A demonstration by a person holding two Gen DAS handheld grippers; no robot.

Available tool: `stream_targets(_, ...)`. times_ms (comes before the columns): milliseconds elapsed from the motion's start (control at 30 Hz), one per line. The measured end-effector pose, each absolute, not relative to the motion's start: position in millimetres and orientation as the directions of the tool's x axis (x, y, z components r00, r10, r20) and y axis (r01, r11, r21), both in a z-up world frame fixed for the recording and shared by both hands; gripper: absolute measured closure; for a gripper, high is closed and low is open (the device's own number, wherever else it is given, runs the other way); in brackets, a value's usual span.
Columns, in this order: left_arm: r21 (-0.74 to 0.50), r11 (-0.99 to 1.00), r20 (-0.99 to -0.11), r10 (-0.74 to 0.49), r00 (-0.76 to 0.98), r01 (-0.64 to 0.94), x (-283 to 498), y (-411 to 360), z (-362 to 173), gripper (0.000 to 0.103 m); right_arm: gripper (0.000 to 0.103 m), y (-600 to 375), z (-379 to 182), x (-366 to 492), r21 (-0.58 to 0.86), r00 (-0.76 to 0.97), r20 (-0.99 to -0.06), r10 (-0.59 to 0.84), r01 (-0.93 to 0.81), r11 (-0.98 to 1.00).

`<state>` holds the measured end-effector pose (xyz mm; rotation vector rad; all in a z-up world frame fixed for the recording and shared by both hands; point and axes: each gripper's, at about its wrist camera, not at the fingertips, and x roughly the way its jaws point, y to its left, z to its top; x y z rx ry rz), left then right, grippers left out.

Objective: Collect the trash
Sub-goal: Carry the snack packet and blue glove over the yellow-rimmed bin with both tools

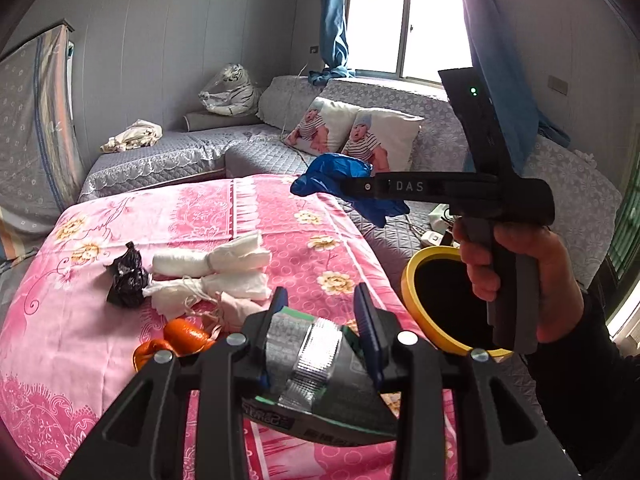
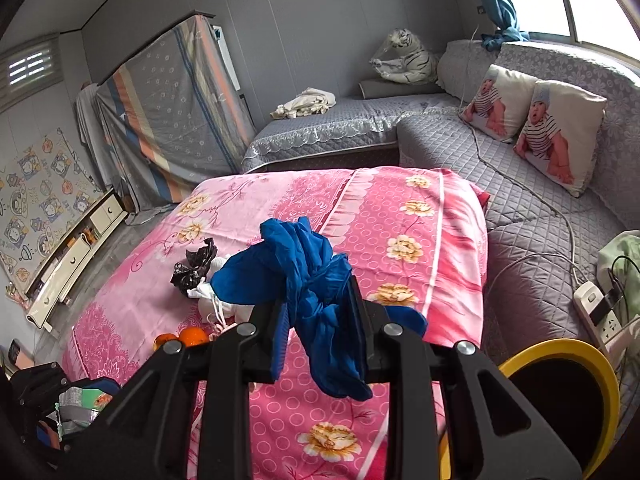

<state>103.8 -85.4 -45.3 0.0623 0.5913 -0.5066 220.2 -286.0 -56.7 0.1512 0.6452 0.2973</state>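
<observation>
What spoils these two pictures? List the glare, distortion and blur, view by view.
Left wrist view: the window is blown out white, the room's edges bow from the fisheye, and the left gripper with its silver wrapper is slightly soft. Right wrist view: window glare only at the top right, dark vignetted corners, blue glove sharp.

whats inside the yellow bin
The yellow bin shows only a dark interior in both views; no contents can be made out. The right gripper's handle and the hand cover part of its opening.
</observation>
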Motion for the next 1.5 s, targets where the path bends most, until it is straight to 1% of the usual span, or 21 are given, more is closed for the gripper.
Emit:
stream_targets(200,-0.065,0.838,-0.519,-0.493,0.699,0.542,99.4,-115.4,-30.4,0.071,0.078,-326.7,-39.7,198.8,0.23,0.81,-0.524,0.262,-0.161,0.96)
stream_targets(400,-0.049,0.795,-0.499,-0.544,0.674,0.605,95.6,-152.2,-19.4,0.071,0.078,-373.9,-30.0,176.2,0.219,0.851,-0.497,0.169,-0.065,0.974)
stream_targets(667,-0.035,0.72,-0.496,-0.614,0.614,0.693,91.0,-210.3,-14.0,0.071,0.078,-447.1,-37.3,142.3,0.218,0.867,-0.498,0.017,0.107,0.97)
stream_targets(867,-0.044,0.672,-0.509,-0.652,0.562,0.739,89.9,-251.5,-19.1,0.071,0.078,-488.6,-51.1,118.7,0.21,0.856,-0.51,-0.089,0.224,0.952)
stream_targets(1100,-0.047,0.641,-0.539,-0.662,0.52,0.766,92.7,-288.3,-32.3,0.071,0.078,-518.2,-75.0,105.3,0.239,0.832,-0.54,-0.127,0.296,0.925)
stream_targets(1500,-0.067,0.644,-0.605,-0.634,0.482,0.762,108.2,-319.1,-64.3,0.071,0.078,-538.6,-114.5,106.0,0.267,0.785,-0.601,-0.149,0.373,0.889)
